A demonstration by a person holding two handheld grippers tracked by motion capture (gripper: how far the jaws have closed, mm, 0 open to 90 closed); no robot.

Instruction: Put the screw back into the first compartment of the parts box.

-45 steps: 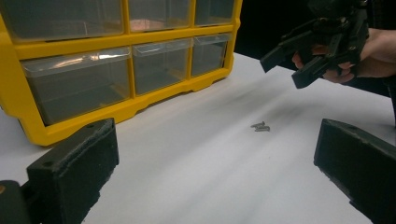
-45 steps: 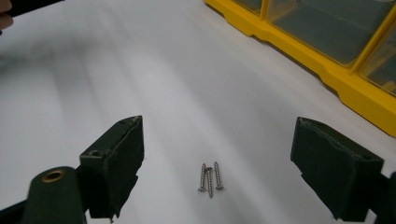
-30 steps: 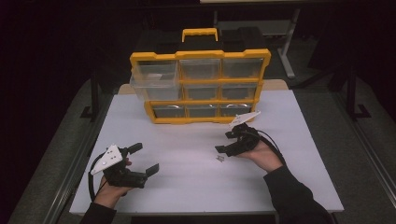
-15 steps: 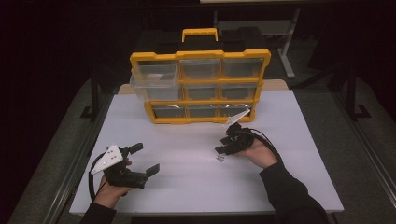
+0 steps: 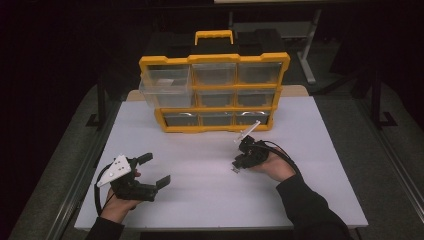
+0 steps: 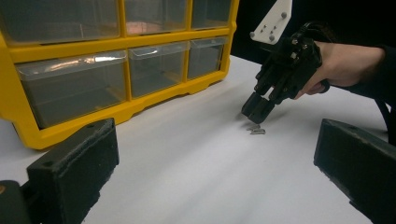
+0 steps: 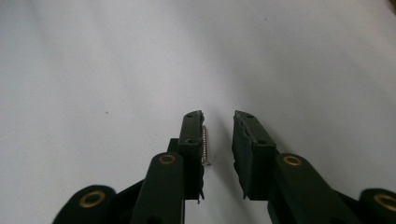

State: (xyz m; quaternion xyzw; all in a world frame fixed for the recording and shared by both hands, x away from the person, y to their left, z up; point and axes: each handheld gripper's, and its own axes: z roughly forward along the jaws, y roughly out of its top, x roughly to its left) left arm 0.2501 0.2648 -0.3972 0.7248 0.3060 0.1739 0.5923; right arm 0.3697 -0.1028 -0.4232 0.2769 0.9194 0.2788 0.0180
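Closing on the small silver threaded screw [image 7: 205, 145] lying on the white table [image 5: 200, 150] right of centre, the right gripper [image 7: 218, 122], its jaws just narrowing but not yet clamped, could push it sideways because it lies against one pad, while the left gripper [image 5: 152, 170] rests released.

One camera looks down from above; two ride close, sharing the table [image 5: 200, 165].

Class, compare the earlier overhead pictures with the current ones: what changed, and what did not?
The right gripper has edged down over the small screw, and its jaws have just been closing; the screw lies against one jaw, a gap remaining at the other. The left gripper rests open, unmoved, and the yellow organizer is unchanged, one drawer pulled out.
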